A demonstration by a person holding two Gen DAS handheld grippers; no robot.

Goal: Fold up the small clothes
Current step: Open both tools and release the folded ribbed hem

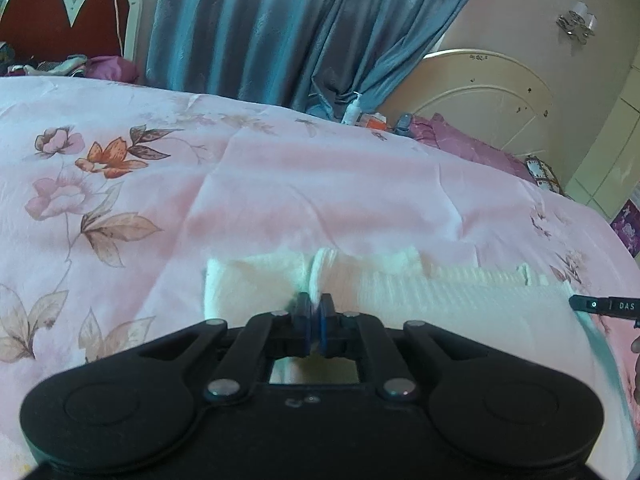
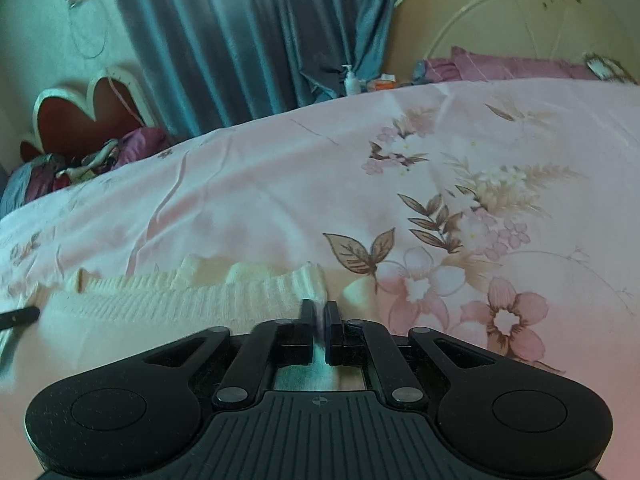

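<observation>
A small white ribbed garment (image 1: 440, 300) lies on the pink flowered bedspread (image 1: 280, 184). My left gripper (image 1: 315, 304) is shut on a pinched fold of the garment near its left end. In the right wrist view the same garment (image 2: 160, 300) stretches to the left, and my right gripper (image 2: 321, 312) is shut on its right edge. The tip of the right gripper shows at the right edge of the left wrist view (image 1: 600, 305). The tip of the left gripper shows at the left edge of the right wrist view (image 2: 18, 316).
Blue curtains (image 1: 280, 28) hang behind the bed. A cream headboard (image 1: 488, 100) and purple pillows (image 1: 468, 140) are at the far right. A lotion bottle (image 1: 352, 110) stands beyond the bed's far edge. A red heart-shaped headboard (image 1: 60, 12) with piled clothes is at far left.
</observation>
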